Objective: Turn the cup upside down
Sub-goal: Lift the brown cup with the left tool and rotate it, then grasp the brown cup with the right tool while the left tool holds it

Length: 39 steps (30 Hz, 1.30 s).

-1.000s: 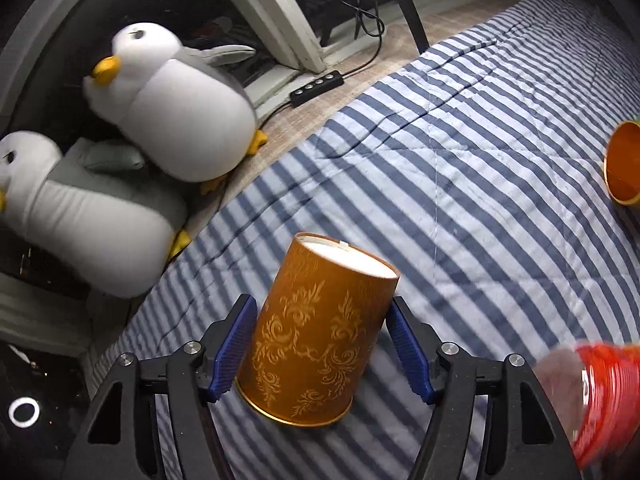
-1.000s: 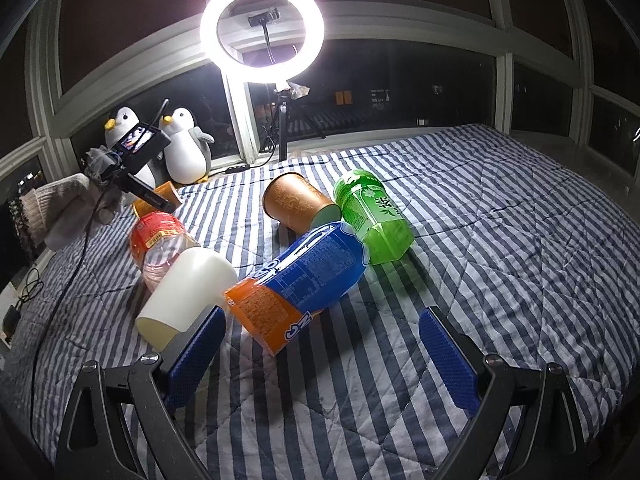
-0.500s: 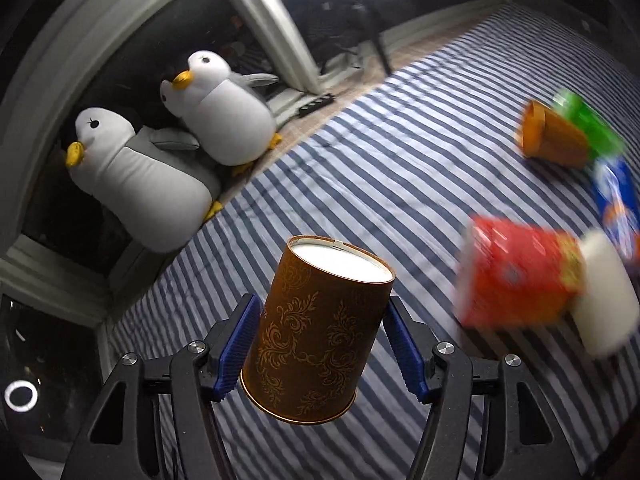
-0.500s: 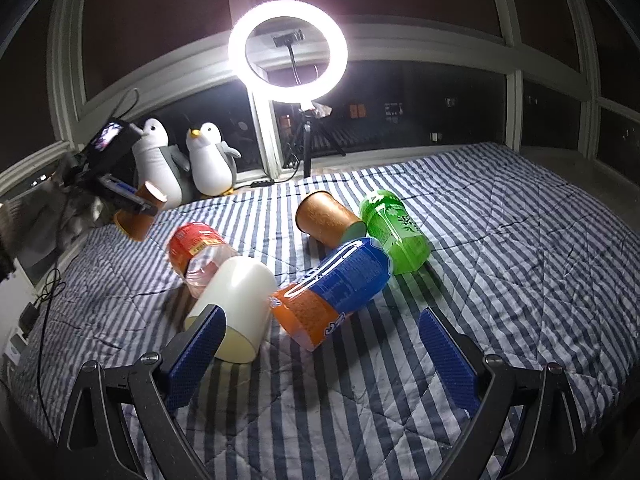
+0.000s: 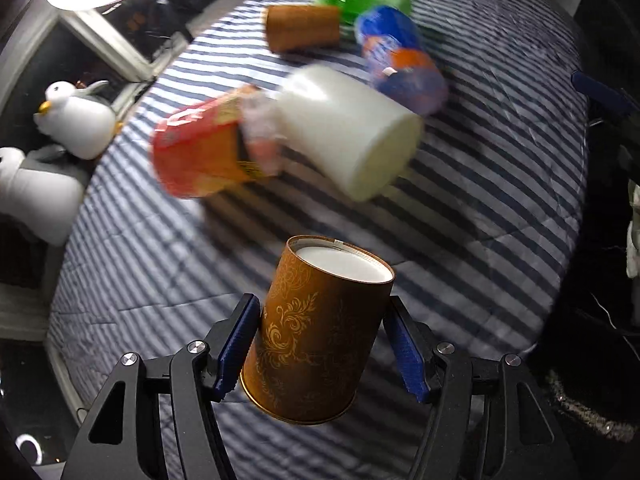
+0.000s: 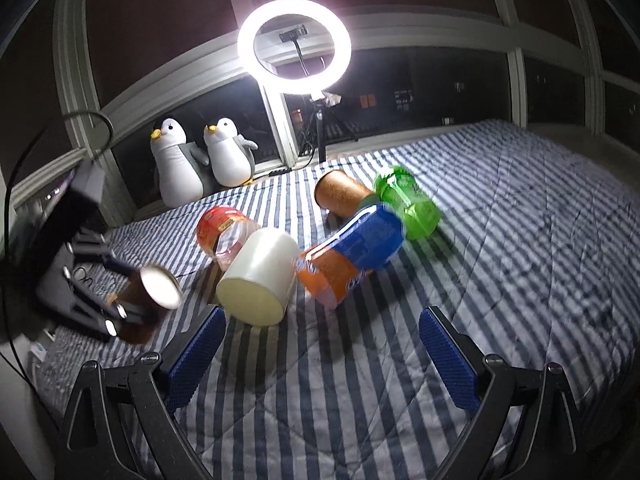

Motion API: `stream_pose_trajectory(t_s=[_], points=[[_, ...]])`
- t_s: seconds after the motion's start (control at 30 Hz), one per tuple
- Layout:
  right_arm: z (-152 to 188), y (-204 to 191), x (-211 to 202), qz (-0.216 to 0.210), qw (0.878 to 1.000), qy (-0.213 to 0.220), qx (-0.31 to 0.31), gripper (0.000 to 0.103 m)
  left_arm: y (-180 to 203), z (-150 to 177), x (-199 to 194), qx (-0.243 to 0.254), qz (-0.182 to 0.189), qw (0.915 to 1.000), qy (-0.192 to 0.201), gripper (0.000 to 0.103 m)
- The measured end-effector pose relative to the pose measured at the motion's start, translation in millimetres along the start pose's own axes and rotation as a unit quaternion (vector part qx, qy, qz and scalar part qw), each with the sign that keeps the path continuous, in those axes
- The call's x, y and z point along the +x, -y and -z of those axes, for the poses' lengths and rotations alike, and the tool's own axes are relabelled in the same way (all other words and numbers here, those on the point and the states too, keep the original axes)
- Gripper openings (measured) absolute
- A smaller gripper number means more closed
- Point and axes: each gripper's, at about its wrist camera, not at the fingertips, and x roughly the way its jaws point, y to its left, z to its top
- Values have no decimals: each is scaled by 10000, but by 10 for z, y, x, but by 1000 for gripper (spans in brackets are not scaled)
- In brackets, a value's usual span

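My left gripper [image 5: 324,344] is shut on a brown paper cup with gold scrollwork [image 5: 316,332]. I hold it in the air above the striped bed, with its white bottom pointing away from me and its rim towards me. In the right wrist view the same cup [image 6: 150,296] shows blurred at the left in the left gripper [image 6: 120,304]. My right gripper [image 6: 320,356] is open and empty above the near part of the bed. A second brown cup [image 6: 340,196] lies on its side further back.
On the striped quilt [image 6: 500,240] lie a white cup [image 6: 260,276], a red-labelled jar [image 6: 224,228], a blue-orange bottle [image 6: 356,252] and a green bottle [image 6: 408,200]. Two plush penguins [image 6: 200,160] and a ring light [image 6: 294,46] stand by the window.
My left gripper has swung with the cup from the penguin side towards the lying bottles and down nearer the bed. The right gripper has turned a little; its jaws stay open.
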Motion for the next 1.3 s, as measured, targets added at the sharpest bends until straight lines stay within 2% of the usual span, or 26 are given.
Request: stream_pose_trajectory(t_s=[0.1, 0.23, 0.27, 0.33, 0.43, 0.57, 0.67, 0.83, 0.97, 1.17, 1.3], points=[[69, 48, -19, -75, 9998, -106, 143, 96, 82, -56, 89, -111, 48, 9999, -26, 68], [127, 108, -30, -176, 9990, -230, 328, 96, 112, -86, 113, -358, 405, 9985, -8, 68], [133, 118, -26, -207, 9988, -262, 369, 96, 108, -98, 108, -416, 412, 9983, 10, 69], [138, 118, -5, -314, 9979, -348, 448, 96, 48, -87, 104, -510, 427, 9978, 73, 85], [139, 74, 45, -490, 9959, -479, 583, 96, -49, -11, 9, -630, 454, 9967, 236, 87], [129, -28, 181, -788, 9904, -723, 878, 96, -176, 219, -229, -870, 244, 9941, 600, 87], [121, -97, 380, -1141, 9783, -1092, 1343, 96, -256, 510, -433, -1320, 40, 9871, 906, 87], [131, -250, 813, -1554, 9501, -1716, 2093, 96, -256, 1069, -629, -1931, -235, 9734, 1210, 87], [177, -366, 1087, -1680, 9309, -2094, 2475, 96, -227, 1474, -728, -2353, -159, 9622, 1361, 87], [216, -514, 1285, -1685, 9177, -2341, 2732, 91, -176, 1871, -839, -2754, -168, 9480, 1585, 87], [206, -529, 1378, -1682, 9111, -2356, 2935, 88, -148, 2031, -860, -2872, -171, 9429, 1675, 87]])
